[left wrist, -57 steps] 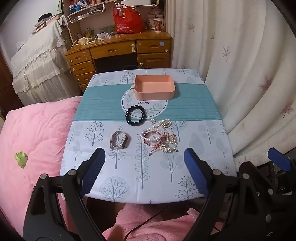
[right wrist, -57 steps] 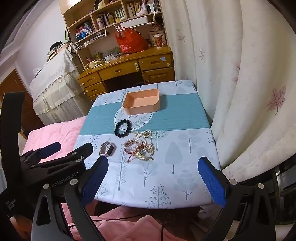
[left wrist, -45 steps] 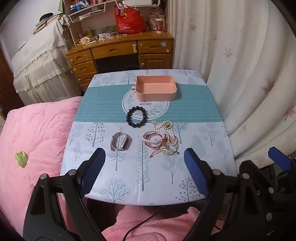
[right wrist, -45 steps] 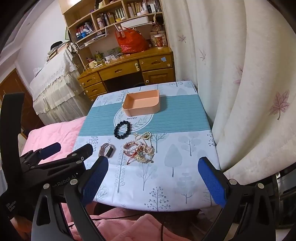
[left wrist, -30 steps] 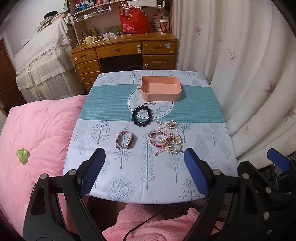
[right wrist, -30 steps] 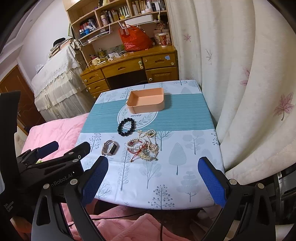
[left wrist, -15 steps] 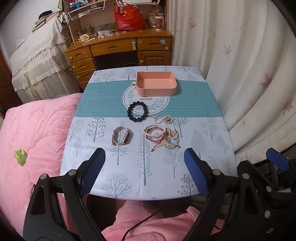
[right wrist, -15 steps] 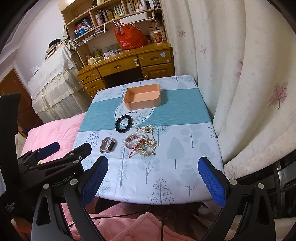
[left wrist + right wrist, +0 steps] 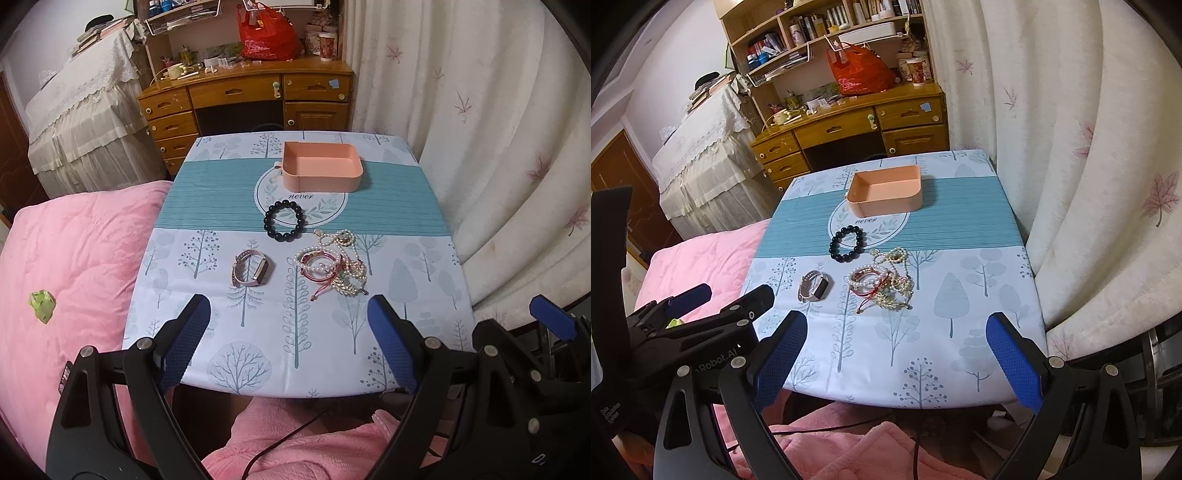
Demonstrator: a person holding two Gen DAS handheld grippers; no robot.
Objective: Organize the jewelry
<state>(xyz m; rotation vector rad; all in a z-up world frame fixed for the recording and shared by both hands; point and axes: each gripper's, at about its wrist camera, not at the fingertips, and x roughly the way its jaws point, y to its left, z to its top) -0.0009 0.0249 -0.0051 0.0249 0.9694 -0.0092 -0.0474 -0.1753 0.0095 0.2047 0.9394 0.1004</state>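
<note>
A pink open box (image 9: 320, 166) (image 9: 886, 195) stands at the far middle of the table. Nearer lie a black bead bracelet (image 9: 284, 220) (image 9: 848, 243), a pink-strapped watch (image 9: 252, 272) (image 9: 815, 287) and a tangled pile of pearl and red bracelets and necklaces (image 9: 334, 263) (image 9: 883, 279). My left gripper (image 9: 288, 343) is open and empty above the table's near edge. My right gripper (image 9: 895, 354) is open and empty, also at the near edge. The left gripper also shows in the right wrist view (image 9: 720, 295), at the left.
The table (image 9: 258, 354) has a tree-print cloth with a teal band. A pink quilt (image 9: 74, 266) lies to the left, white curtains (image 9: 498, 147) hang to the right, and a wooden desk (image 9: 251, 96) stands behind. Pink fabric and a black cable (image 9: 288, 443) lie below the near edge.
Both grippers have shifted slightly, so the table sits a little differently in view. The jewelry and box have not moved. Both grippers stay open.
</note>
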